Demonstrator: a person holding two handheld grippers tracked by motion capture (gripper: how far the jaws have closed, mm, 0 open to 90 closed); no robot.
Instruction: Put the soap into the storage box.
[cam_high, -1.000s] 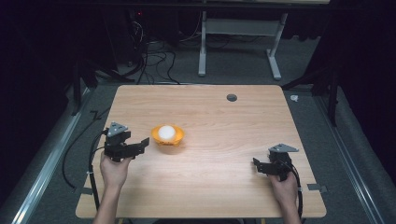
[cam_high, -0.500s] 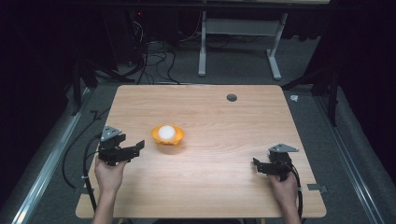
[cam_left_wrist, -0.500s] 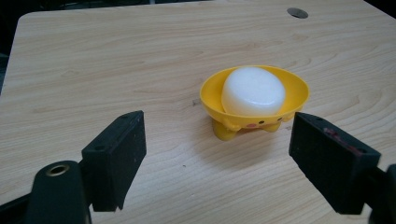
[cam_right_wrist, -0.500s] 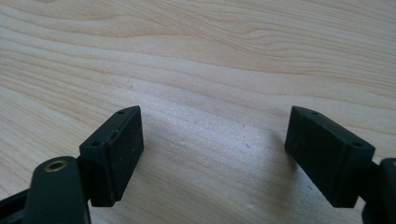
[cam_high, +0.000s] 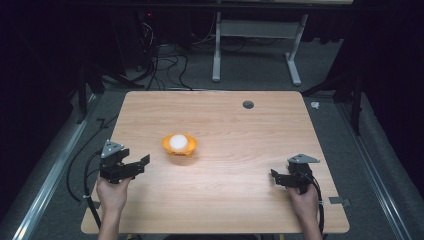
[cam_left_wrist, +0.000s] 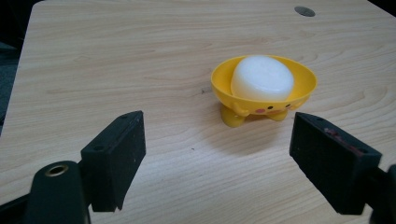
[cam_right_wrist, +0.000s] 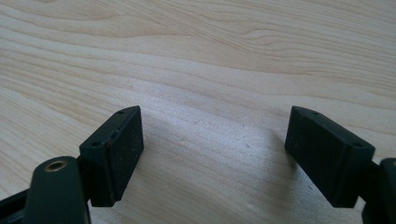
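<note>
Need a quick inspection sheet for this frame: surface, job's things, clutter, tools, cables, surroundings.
Surface: light wooden table, bare apart from the dish; dark round hole near the far edge.
Job's things: yellow footed dish upright near mid-table, white soap bar lying inside it.
Clutter: nothing seen on the table.
Tools: left tool open, empty, aimed at the dish and apart from it; right tool open, empty, low over bare wood near the right edge.
Cables: one black cable trails from the left tool off the table edge; a tangle of cables lies on the floor beyond.
Surroundings: dark room, grey carpet, white desk frame behind.
</note>
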